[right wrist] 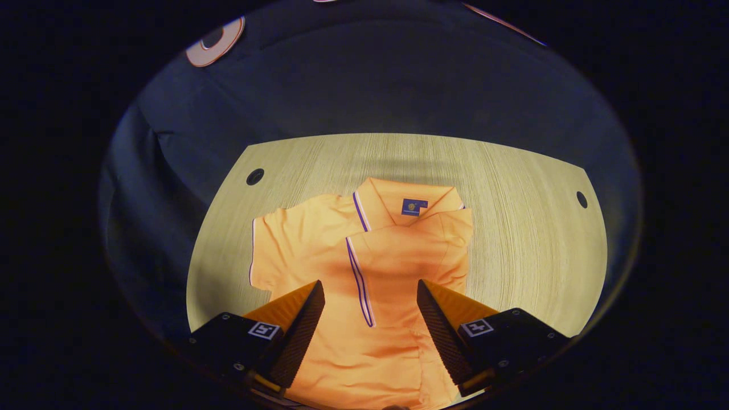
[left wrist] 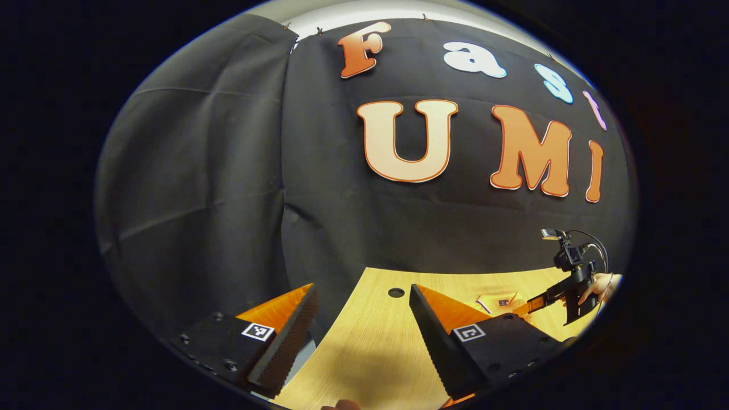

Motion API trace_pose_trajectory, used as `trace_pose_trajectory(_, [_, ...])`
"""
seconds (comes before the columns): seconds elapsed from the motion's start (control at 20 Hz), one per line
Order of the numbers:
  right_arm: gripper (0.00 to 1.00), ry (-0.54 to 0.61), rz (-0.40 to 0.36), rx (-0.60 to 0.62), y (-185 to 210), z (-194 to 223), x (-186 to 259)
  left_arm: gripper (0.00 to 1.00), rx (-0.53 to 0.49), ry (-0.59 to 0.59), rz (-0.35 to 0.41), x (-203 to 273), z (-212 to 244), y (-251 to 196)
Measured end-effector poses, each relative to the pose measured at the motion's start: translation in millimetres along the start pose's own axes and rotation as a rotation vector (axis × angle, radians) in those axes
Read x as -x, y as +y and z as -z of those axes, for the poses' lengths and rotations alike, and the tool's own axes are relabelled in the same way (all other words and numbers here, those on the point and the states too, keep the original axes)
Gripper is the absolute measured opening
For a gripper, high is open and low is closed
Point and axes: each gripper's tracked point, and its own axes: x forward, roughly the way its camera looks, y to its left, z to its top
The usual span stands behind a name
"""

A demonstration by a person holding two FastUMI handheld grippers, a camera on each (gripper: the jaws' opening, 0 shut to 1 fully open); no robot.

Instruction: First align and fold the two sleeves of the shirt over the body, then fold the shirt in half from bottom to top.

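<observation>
Right gripper view looks down on the orange shirt [right wrist: 364, 267], which lies flat on the pale wooden surface [right wrist: 529, 239] with its collar [right wrist: 407, 202] toward the far wall. One sleeve, the one at the right of this view, is already folded across the chest, its striped edge [right wrist: 359, 279] running down the middle. The other sleeve [right wrist: 279, 250] is spread out flat on the wood. The right tool [right wrist: 370, 310] hovers over the lower body of the shirt, its fingers wide apart and gripping nothing.

Left gripper view shows the left tool [left wrist: 361, 319] well off the cloth, pointed at the black wall cloth [left wrist: 199, 171] with its fingers also spread and empty. At the right edge of this view the other tool [left wrist: 569, 290] shows with a hand [left wrist: 601, 287] on it.

What worries me is the folded sleeve. It rests loose, so a low pass of the right tool over it could drag it open or skew it. The left tool has a long way to come, and pinching the spread sleeve too near the shoulder could bunch the body underneath. If the two sleeves end up uneven, I think the bottom-to-top fold will come out crooked.
</observation>
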Motion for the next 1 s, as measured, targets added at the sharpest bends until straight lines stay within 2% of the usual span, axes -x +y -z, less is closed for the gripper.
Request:
trace_pose_trajectory(0.25, [1.00, -0.084, 0.041, -0.014, -28, -11, 23, 0.98, -0.002, 0.009, 0.049, -17, -8, -30])
trace_pose_trajectory(0.75, [1.00, -0.315, 0.058, -0.056, -90, -27, 87, 0.98, 0.030, 0.111, 0.213, -80, -7, -140])
trace_pose_trajectory(1.0, [0.99, -0.351, 0.051, -0.068, -116, -17, 118, 0.98, -0.056, 0.239, 0.286, -119, 25, -183])
